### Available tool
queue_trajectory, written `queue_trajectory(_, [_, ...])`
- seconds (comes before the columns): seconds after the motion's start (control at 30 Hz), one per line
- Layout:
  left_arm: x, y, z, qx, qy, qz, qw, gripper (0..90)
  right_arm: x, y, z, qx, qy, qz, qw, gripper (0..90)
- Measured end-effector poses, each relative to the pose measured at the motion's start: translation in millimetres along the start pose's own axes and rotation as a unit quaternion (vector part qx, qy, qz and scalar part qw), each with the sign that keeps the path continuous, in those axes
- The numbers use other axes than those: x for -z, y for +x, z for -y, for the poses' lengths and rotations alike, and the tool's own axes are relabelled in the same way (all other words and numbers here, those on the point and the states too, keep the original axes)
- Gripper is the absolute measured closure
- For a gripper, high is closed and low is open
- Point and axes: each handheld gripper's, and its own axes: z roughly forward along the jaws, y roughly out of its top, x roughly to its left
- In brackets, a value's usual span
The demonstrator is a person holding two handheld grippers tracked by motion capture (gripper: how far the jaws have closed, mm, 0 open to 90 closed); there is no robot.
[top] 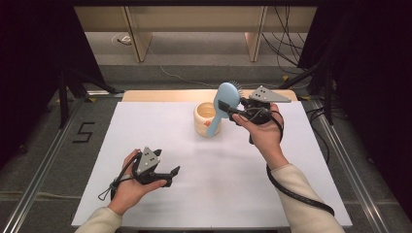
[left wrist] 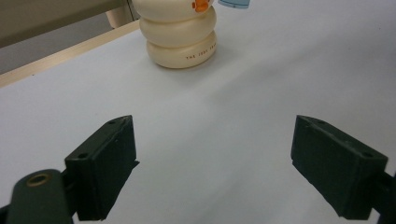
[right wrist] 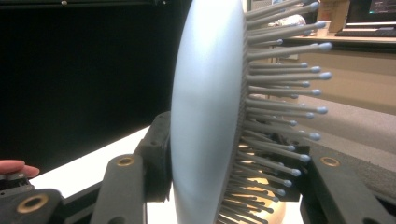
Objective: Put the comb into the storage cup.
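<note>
1. High view: nearest the camera, by the near left corner of the white tabletop (top: 160, 141), the left gripper (top: 171, 175) rests in the person's left hand (top: 130, 187), its jaws spread and empty. Toward the far edge, right of centre, the right gripper (top: 224, 107) is clenched on a light blue hairbrush (top: 224, 101), held in the person's right hand (top: 262, 130). The brush slants, its head up and its handle end down at a cream ribbed cup (top: 205, 119), which stands near the middle of the far edge. A black "5" (top: 84, 132) is marked on the grey floor off the table's left edge.

2. Left gripper view: two black jaws stand wide apart over bare white tabletop with nothing between them. Beyond them stands the cream cup (left wrist: 181, 32), formed like stacked rings; small dark lettering runs along its lowest ring, partly readable as "THE", the rest too small to make out. An orange mark shows near its top, and the brush's blue handle tip (left wrist: 235, 3) hangs just above.

3. Right gripper view: the jaws press the brush head (right wrist: 205, 116) edge-on, one on its smooth back, the other among the blue-tipped bristles (right wrist: 280, 93).
</note>
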Motion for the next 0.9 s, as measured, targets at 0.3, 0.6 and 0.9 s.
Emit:
queue_trajectory(0.3, [0.1,0.1,-0.2,0.0,0.0,0.0,1.0,13.7,-1.4,-1.0,-3.2,0.0,-0.003,0.002,1.0,51.5])
queue_trajectory(0.6, [0.1,0.3,-0.2,0.0,-0.001,0.0,1.0,13.8,-2.8,-1.9,-8.0,0.0,-0.006,0.001,1.0,51.5])
queue_trajectory(0.9, [0.2,0.3,-0.4,0.0,-0.002,0.0,1.0,13.8,-4.0,-3.0,-13.0,-0.002,-0.005,0.003,1.0,51.5])
